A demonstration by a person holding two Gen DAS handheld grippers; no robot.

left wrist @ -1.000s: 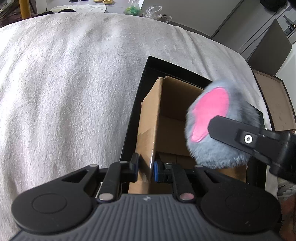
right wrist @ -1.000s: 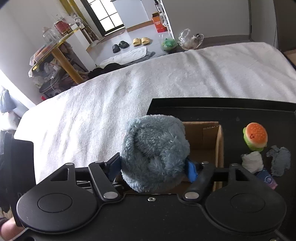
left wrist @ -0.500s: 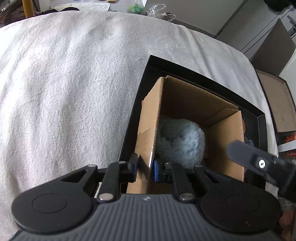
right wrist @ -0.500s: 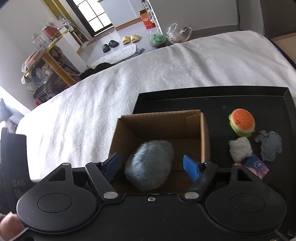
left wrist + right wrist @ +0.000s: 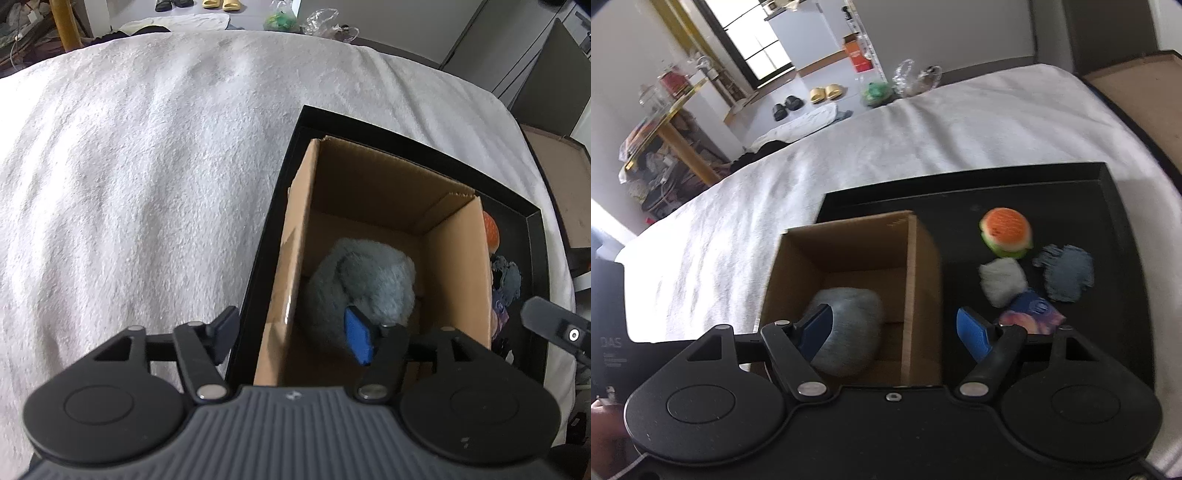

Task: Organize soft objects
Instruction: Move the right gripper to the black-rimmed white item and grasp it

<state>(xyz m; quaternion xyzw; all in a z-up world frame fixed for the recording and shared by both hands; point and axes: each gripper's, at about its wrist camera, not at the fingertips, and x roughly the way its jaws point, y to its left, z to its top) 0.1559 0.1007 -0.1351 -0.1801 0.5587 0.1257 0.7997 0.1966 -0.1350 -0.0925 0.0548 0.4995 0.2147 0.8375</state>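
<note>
left tool (image 5: pixel 291 332) just opened, straddling box wall (image 5: pixel 291 258)

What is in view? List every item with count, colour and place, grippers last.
cardboard box: 1, brown, on the tray's left side
fluffy toy: 1, grey-blue, inside the box
burger toy: 1, orange and green, on the tray right of the box
white puff: 1, white, below the burger toy
fuzzy patch: 1, grey-blue, right of the puff
packet: 1, blue and pink, beside the puff
tray: 1, black, on the blanket
blanket: 1, white, under the tray
left gripper: jaws have just been opening, straddling the box's left wall
right gripper: open, empty
</note>
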